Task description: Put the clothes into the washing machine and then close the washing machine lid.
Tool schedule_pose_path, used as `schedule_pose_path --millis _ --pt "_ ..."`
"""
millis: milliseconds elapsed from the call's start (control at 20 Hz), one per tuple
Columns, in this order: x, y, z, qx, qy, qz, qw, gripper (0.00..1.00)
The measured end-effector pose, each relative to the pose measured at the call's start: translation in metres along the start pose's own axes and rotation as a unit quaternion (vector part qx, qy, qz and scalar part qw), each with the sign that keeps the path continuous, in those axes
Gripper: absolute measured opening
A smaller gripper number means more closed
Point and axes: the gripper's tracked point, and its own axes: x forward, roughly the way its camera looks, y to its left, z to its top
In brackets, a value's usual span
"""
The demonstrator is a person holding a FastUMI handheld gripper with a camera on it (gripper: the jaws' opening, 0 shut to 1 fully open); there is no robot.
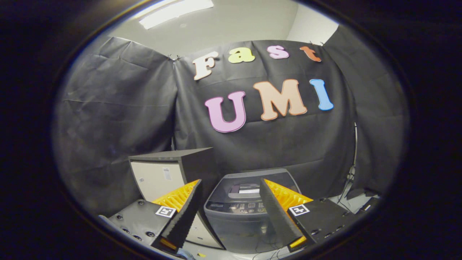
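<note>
Tongs [229,213] sit nearest, fingers [186,213] spread apart with nothing between them, aimed level and forward. Washing machine [249,213] stands upright just ahead, framed in the gap, control panel [240,207] facing the tongs, lid [252,186] down flat. Boxy cabinet [169,173] stands just beside it on the left, slightly farther back. Black cloth wall [119,119] hangs behind both.

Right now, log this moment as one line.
gripper: open, holding nothing | washing machine: just beyond fingers, lid shut | cabinet: beside washer
</note>
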Motion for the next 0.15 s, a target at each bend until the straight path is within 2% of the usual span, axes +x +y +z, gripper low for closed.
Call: schedule_pose_path --millis 150 --pt "-0.0033 0.0075 0.0024 -0.014 -0.001 0.010 1.000 0.98"
